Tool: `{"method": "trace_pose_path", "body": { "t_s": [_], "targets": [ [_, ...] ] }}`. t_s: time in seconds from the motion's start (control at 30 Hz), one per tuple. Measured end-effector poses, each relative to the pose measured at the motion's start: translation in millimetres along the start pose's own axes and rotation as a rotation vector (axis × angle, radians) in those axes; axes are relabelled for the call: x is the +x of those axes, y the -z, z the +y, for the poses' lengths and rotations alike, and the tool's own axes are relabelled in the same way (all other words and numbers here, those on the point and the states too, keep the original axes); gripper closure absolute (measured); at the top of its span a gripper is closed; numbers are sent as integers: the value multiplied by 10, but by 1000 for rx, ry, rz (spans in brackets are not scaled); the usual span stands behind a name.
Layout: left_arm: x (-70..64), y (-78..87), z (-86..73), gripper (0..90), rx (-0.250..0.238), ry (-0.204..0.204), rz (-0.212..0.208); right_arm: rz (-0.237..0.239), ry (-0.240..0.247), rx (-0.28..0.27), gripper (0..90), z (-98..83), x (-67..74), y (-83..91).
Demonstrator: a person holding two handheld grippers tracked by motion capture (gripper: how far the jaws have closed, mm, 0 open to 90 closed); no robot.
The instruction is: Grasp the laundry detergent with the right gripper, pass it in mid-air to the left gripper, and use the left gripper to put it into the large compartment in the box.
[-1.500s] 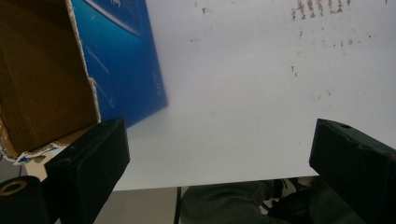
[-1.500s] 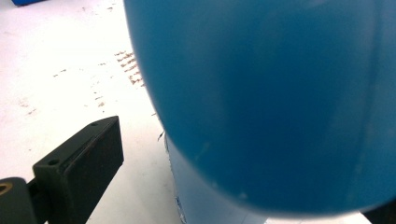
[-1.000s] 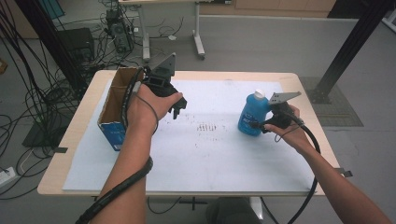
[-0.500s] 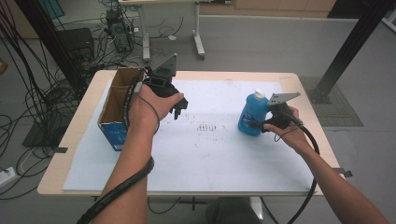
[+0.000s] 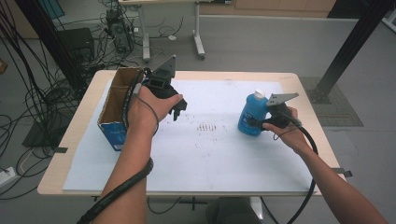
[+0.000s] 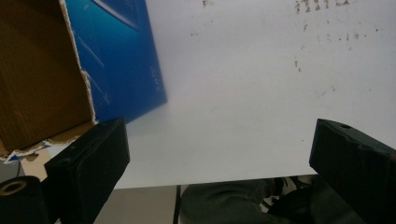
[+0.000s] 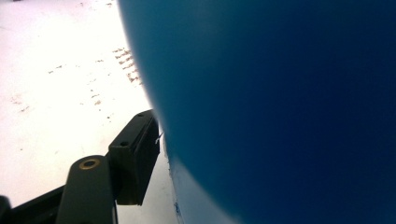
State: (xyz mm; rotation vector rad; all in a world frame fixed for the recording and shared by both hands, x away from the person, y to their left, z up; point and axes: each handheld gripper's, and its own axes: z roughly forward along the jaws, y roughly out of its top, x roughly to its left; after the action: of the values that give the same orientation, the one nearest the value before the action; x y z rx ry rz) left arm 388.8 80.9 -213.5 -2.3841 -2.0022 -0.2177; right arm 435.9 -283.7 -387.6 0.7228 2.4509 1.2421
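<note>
Right gripper [image 5: 259, 122] has its jaws just closing around the blue plastic bottle with a white cap [image 5: 252, 114]; one black pad [image 7: 140, 156] sits against the bottle wall, the other is hidden. Bottle stands upright on the white sheet [image 5: 210, 154] at the right of the wooden table [image 5: 79, 135]. Left gripper [image 5: 176, 108] hangs above the sheet just beside the open blue cardboard box [image 5: 114, 112], jaws spread wide, nothing between them.
</note>
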Motion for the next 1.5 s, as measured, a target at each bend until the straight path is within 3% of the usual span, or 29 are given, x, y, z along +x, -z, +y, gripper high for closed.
{"method": "trace_pose_path", "body": {
  "t_s": [0.23, 1.5],
  "targets": [
    [-2, 9, 0, 54, -5, -1, -2, -6, 7, -2, 370, 5, -11, -4],
    [30, 18, -33, 54, 0, 1, 3, 30, -6, 3, 404, -1, -50, -6]
  ]
}}
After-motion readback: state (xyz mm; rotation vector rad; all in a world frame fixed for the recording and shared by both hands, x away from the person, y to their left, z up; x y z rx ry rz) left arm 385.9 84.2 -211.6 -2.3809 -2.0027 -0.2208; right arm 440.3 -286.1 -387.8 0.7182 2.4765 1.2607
